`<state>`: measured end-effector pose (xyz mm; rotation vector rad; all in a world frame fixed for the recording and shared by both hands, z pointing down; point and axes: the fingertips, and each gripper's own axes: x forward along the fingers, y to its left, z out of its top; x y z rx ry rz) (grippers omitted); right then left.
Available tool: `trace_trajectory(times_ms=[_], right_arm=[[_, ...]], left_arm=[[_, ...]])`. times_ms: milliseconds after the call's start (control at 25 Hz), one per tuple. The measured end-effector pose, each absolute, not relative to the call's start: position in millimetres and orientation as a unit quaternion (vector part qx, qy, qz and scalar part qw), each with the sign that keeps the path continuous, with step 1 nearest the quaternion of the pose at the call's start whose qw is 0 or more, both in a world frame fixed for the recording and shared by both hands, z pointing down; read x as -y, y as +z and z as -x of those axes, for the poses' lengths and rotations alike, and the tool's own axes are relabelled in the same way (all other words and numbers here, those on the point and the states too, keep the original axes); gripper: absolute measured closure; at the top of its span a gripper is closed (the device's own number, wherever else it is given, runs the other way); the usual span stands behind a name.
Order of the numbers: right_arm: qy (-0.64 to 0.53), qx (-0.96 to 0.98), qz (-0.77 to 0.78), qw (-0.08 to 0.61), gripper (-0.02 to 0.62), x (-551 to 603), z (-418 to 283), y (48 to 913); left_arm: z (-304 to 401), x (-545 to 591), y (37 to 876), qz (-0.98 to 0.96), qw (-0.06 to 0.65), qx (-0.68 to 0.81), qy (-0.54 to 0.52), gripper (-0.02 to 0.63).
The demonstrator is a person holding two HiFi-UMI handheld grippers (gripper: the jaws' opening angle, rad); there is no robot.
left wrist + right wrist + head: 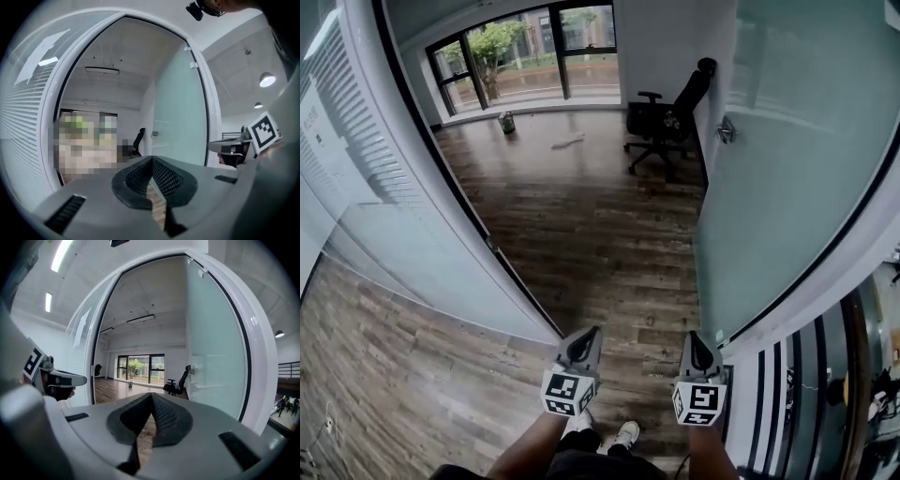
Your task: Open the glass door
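From the head view, a person is standing in a doorway, holding the left gripper (589, 333) and the right gripper (694, 337) side by side over the wooden floor (581, 234), while the glass door (787, 187) is standing open along the right, its handle (727, 129) far off near an office chair (670, 117). In the left gripper view, that tool's jaws are pressing together at the tips, empty, with the frosted door ahead to the right. In the right gripper view, its jaws are likewise clenched on nothing, and the door is filling the right side.
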<state>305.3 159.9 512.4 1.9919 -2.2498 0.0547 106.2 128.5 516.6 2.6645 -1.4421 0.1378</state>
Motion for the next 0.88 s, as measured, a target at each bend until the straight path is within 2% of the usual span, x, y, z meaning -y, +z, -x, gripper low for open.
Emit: trace_trajectory(times_ms=[880], right_arm=[[-0.021,0.745,-0.662,0.077,0.580,-263,-164,491]], left_arm=[[-1,-227,505,-0.888,0.051,0.456,0.025,0.607]])
